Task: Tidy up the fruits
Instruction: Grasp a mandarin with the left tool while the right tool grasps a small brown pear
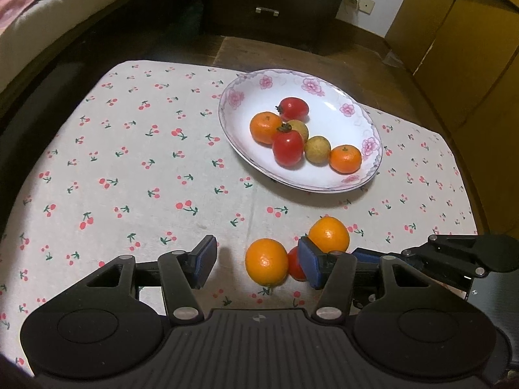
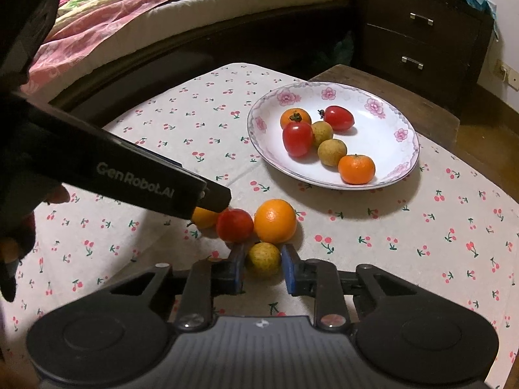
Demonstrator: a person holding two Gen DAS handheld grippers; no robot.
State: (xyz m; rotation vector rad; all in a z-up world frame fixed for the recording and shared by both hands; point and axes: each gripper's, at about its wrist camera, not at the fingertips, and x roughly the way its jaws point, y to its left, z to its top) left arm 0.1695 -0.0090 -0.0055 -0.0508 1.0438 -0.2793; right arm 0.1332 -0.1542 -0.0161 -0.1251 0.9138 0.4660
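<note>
Gripping a yellow-green fruit (image 2: pixel 263 258), the right gripper (image 2: pixel 262 267) hides its underside; left gripper (image 1: pixel 256 264) gapes.

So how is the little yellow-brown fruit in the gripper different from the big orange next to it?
The yellow-brown fruit is smaller and dull, with a speckled skin; the orange is bigger, bright and shiny. The yellow-brown fruit sits between the pads of the right gripper, which is shut on it; the orange lies free on the cloth, just beyond those pads. Both are round, and both are on the cherry tablecloth, not yet on the plate.
</note>
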